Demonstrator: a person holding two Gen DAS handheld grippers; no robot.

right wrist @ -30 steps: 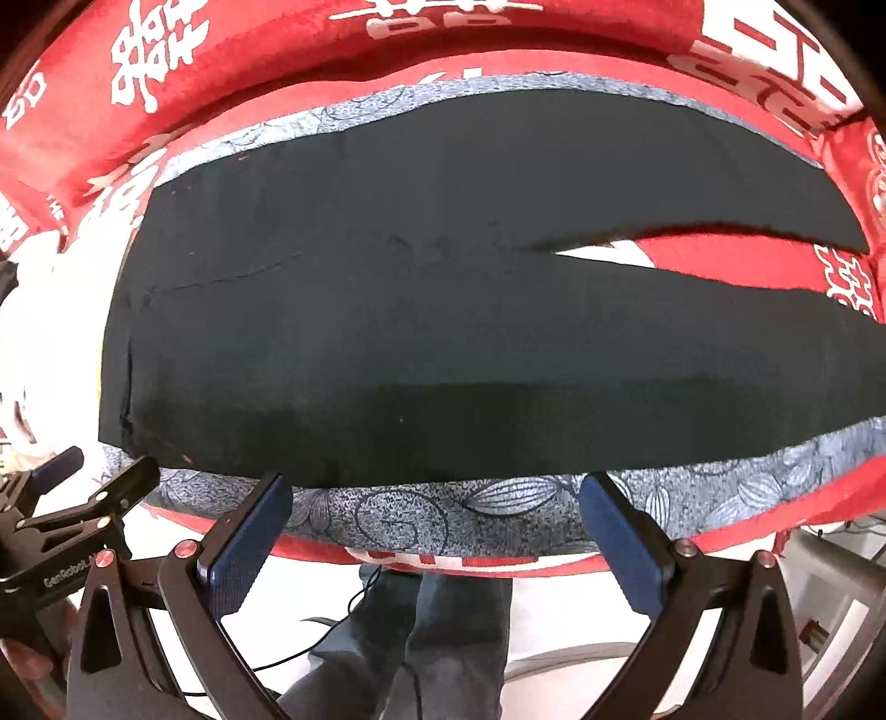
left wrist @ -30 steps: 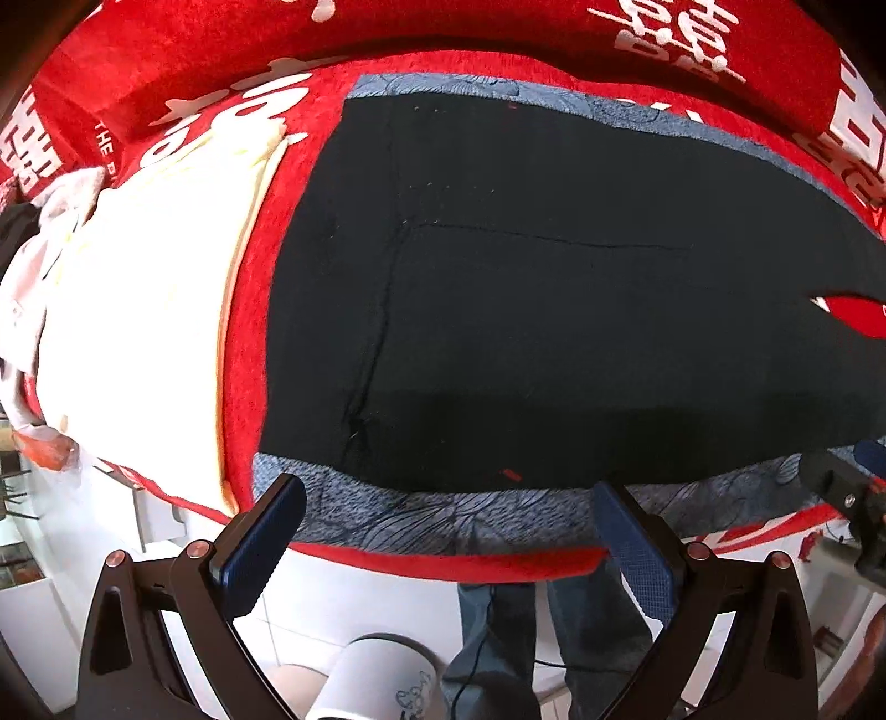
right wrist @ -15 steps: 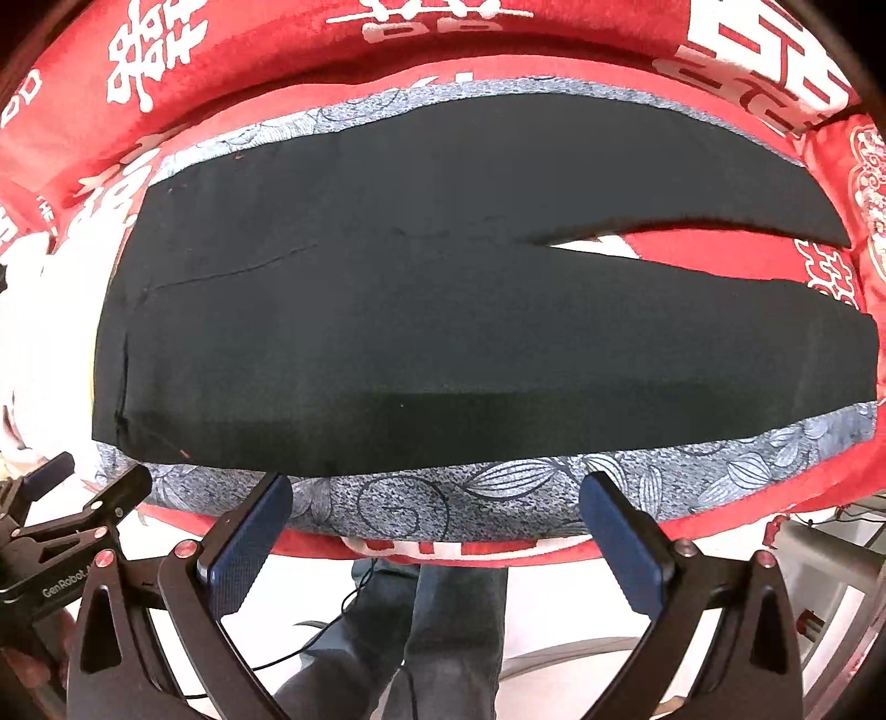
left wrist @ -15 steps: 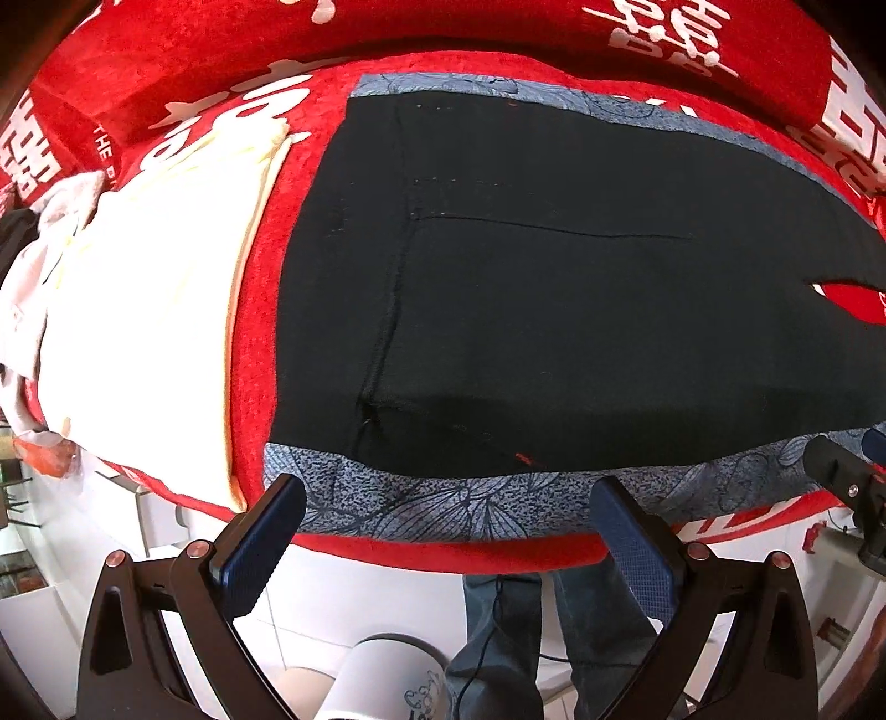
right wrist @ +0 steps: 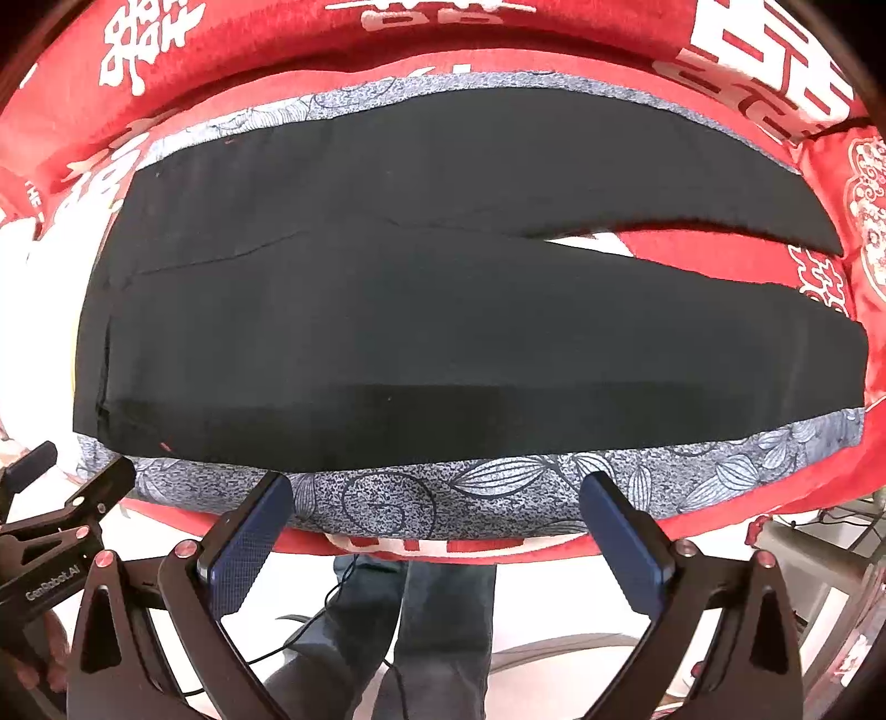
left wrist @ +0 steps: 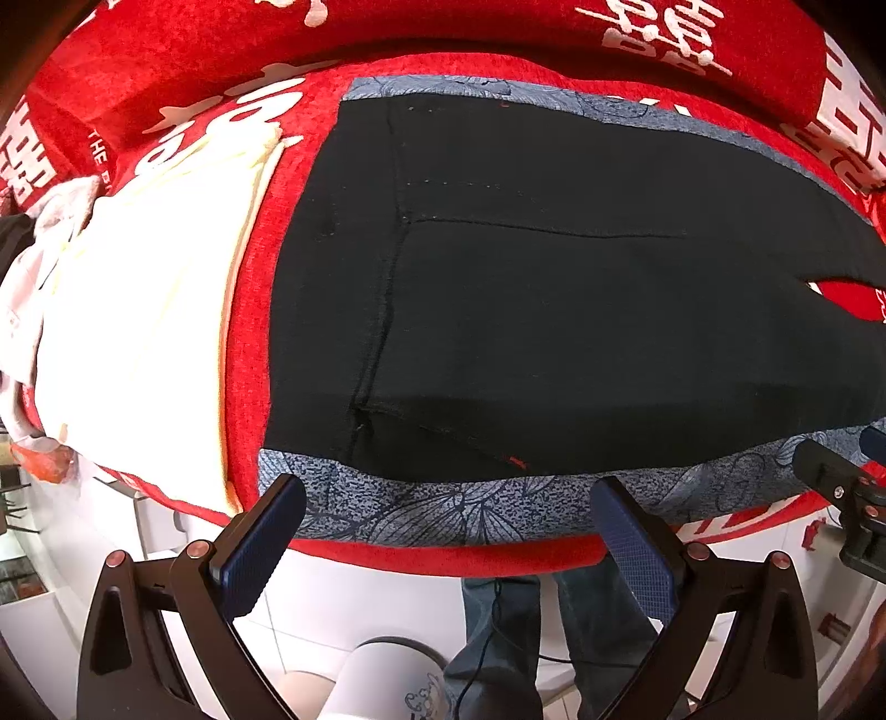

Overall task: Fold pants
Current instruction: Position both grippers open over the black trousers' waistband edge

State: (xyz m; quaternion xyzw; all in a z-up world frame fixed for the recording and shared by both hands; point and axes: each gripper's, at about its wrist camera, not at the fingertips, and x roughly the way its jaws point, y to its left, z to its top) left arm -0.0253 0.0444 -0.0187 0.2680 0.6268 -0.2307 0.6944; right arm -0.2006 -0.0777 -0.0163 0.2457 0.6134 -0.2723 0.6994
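Observation:
Black pants [left wrist: 554,310] lie flat on a grey-blue patterned cloth [left wrist: 454,509], waistband to the left and both legs running right, with a gap between the legs [right wrist: 692,249]. The pants also fill the right wrist view [right wrist: 443,332]. My left gripper [left wrist: 448,493] is open and empty, just off the near edge by the waistband end. My right gripper [right wrist: 437,487] is open and empty, off the near edge by the near leg. Neither touches the pants.
A red cover with white characters [left wrist: 498,33] lies under the patterned cloth [right wrist: 498,498]. Folded cream and white garments [left wrist: 138,310] lie left of the pants. The other gripper shows at the edge of each view [left wrist: 841,493] [right wrist: 61,526]. The floor and a person's legs [right wrist: 443,620] are below.
Both grippers have moved in toward the near edge of the pants; the pants look larger in both views. Both stay open and empty.

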